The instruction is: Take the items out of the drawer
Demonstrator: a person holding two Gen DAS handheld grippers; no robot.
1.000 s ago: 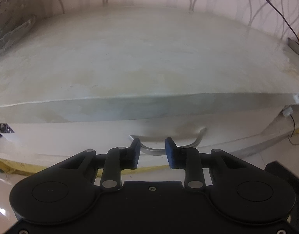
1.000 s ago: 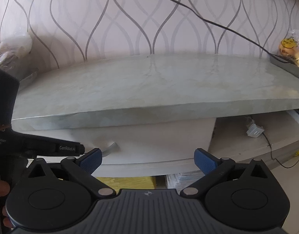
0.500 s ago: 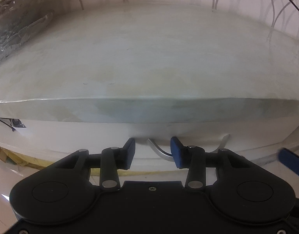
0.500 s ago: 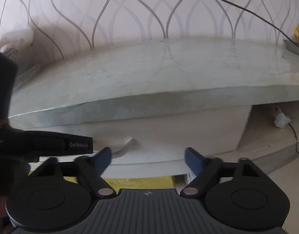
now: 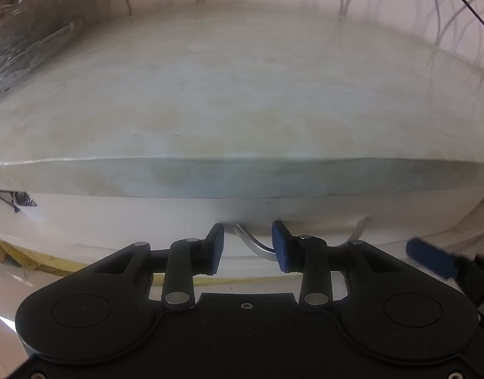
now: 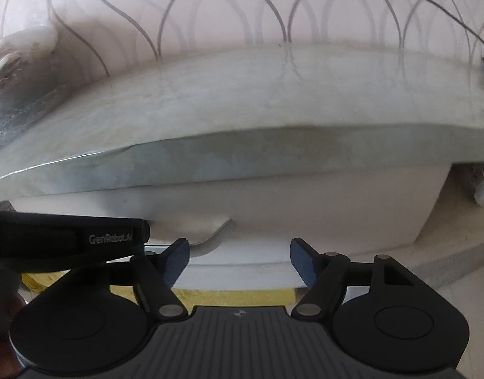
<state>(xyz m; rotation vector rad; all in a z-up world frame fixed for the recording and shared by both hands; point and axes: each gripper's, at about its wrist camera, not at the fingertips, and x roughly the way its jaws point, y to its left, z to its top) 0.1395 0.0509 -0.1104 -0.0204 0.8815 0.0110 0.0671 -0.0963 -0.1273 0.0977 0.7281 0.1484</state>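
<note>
We are holding the left hand-held gripper [image 5: 247,246] partly open at the drawer [image 5: 147,224], its blue pads standing either side of the left end of the curved metal handle [image 5: 257,246]; the right pad seems to be touching the bar, the left is not. The right hand-held gripper [image 6: 239,260] is closing on nothing, its jaws fairly wide, the handle's other end lying at ten o'clock from it. To open the drawer well, we are judging that the left pads should close squarely on the bar, then draw straight back. The drawer is sitting shut under the marble tabletop [image 5: 242,110], so its items are hidden. The handle's middle is covered by the right pad and finger linkage.
</note>
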